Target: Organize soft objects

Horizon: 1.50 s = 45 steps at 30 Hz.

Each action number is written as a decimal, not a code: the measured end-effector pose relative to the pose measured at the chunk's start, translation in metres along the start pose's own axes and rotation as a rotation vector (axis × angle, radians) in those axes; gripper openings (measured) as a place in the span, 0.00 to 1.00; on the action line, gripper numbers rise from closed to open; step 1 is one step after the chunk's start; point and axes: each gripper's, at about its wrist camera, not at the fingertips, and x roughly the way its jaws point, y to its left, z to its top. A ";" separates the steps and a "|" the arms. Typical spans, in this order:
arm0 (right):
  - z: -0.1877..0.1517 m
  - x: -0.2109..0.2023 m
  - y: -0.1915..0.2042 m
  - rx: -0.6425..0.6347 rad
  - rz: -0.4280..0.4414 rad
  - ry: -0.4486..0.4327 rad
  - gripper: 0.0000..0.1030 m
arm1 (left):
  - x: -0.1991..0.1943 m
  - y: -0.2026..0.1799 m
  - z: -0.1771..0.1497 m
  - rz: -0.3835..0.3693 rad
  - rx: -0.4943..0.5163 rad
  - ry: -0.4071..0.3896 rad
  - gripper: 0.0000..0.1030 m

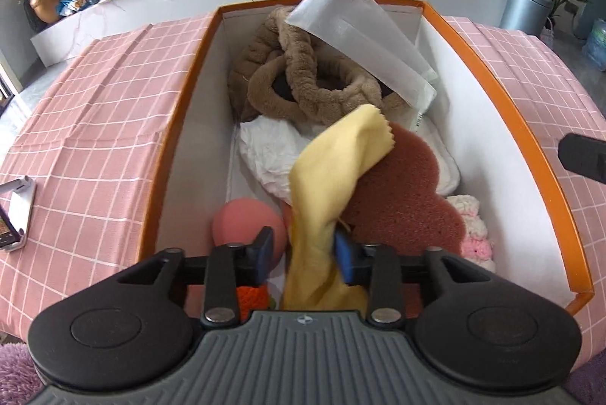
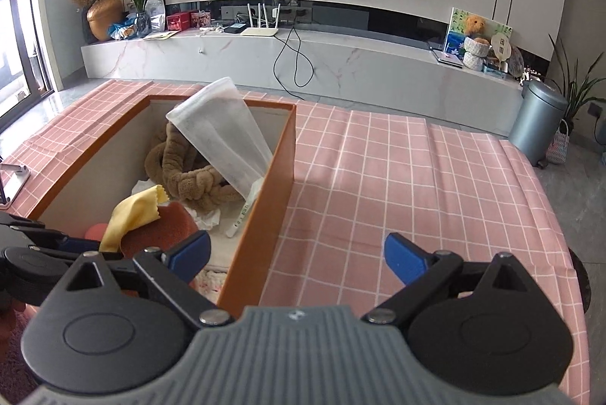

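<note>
An orange box (image 1: pixel 181 124) with white inner walls holds the soft things. My left gripper (image 1: pixel 303 257) hangs over its near end, jaws apart. A yellow cloth (image 1: pixel 333 170) droops between them against the right pad, with a gap to the left pad. The cloth lies over a reddish-brown sponge (image 1: pixel 401 189). Further back are crumpled white fabric (image 1: pixel 269 155), a brown plush braid (image 1: pixel 303 79) and a white mesh pouch (image 1: pixel 360 37). A pink ball (image 1: pixel 238 223) and pink-white crochet (image 1: pixel 473 227) sit near the front. My right gripper (image 2: pixel 297 253) is open and bare above the box's right wall (image 2: pixel 272 200).
The box stands on a table with a pink checked cloth (image 2: pixel 416 185). A phone on a stand (image 1: pixel 15 215) sits at the table's left edge. Beyond the table are a marble TV bench (image 2: pixel 341 64) and a grey bin (image 2: pixel 538 121).
</note>
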 end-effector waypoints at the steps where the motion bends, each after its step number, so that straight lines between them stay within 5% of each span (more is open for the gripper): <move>1: 0.000 0.000 -0.001 0.004 0.001 0.001 0.94 | -0.002 0.001 0.000 -0.002 -0.006 -0.012 0.55; 3: -0.002 -0.001 -0.004 0.012 0.003 0.002 0.94 | -0.010 0.002 0.002 -0.020 -0.005 -0.044 0.61; 6: -0.003 -0.002 -0.008 0.024 0.005 0.002 0.94 | -0.025 -0.002 0.007 0.000 0.001 -0.109 0.84; 12: -0.003 -0.012 -0.024 0.072 0.018 -0.003 0.95 | -0.057 -0.003 0.022 -0.077 -0.053 -0.194 0.85; 18: 0.007 -0.037 -0.034 0.065 0.027 -0.038 0.95 | -0.102 -0.012 0.031 -0.188 -0.078 -0.361 0.85; 30: 0.000 -0.131 -0.056 0.162 -0.048 -0.289 0.98 | -0.167 -0.049 0.012 -0.175 -0.020 -0.739 1.00; 34: -0.027 -0.146 -0.051 0.178 -0.163 -0.391 0.98 | -0.155 -0.058 -0.005 -0.154 -0.037 -0.731 1.00; 38: -0.051 -0.154 -0.044 0.175 -0.244 -0.459 0.98 | -0.134 -0.060 -0.021 -0.196 -0.067 -0.638 1.00; 45: -0.078 -0.145 -0.045 0.109 -0.324 -0.348 0.98 | -0.116 -0.066 -0.038 -0.152 -0.087 -0.584 1.00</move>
